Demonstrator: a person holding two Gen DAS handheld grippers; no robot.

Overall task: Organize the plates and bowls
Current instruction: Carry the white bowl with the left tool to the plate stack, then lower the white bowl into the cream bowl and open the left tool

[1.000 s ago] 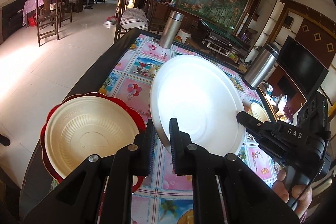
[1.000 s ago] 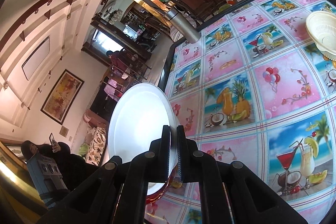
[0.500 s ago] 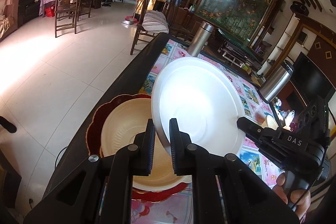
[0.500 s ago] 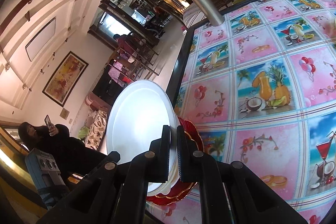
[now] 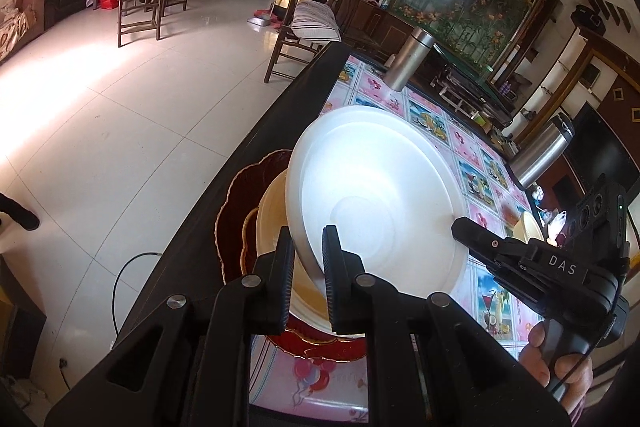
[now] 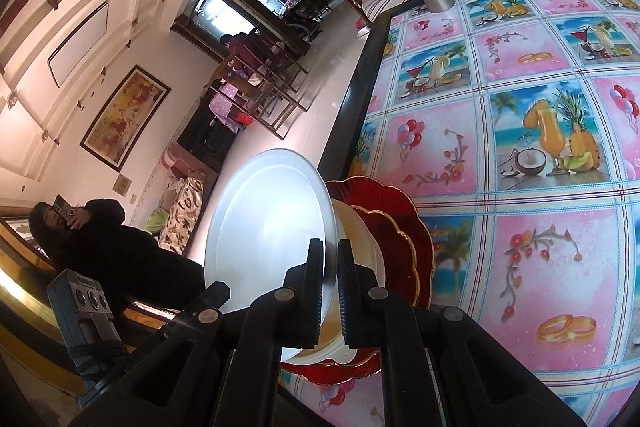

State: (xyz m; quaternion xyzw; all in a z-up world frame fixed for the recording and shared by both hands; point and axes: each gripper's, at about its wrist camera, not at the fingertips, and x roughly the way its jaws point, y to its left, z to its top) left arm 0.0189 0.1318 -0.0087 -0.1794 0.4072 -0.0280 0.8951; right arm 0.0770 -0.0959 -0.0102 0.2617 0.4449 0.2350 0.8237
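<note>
Both grippers hold one white plate [image 5: 376,195] by opposite rim edges. My left gripper [image 5: 308,267] is shut on its near rim; my right gripper [image 6: 330,267] is shut on the other side, and its fingers [image 5: 476,239] show in the left wrist view. The white plate [image 6: 268,223] hangs tilted just above a cream plate [image 5: 272,223] that lies on red scalloped plates [image 5: 240,211] near the table's left edge. The stack also shows in the right wrist view, cream plate [image 6: 360,239] on red plates [image 6: 404,223].
The table has a pink picture-tile cloth [image 6: 520,107] and a dark edge [image 5: 280,115]. Two steel flasks [image 5: 408,59] [image 5: 540,151] stand at the far side. Another cream bowl [image 5: 528,227] sits at the right. A person [image 6: 104,247] stands beside the table.
Both grippers carried the white plate leftward toward the table's left edge, until it hangs over the cream plate on the red plates.
</note>
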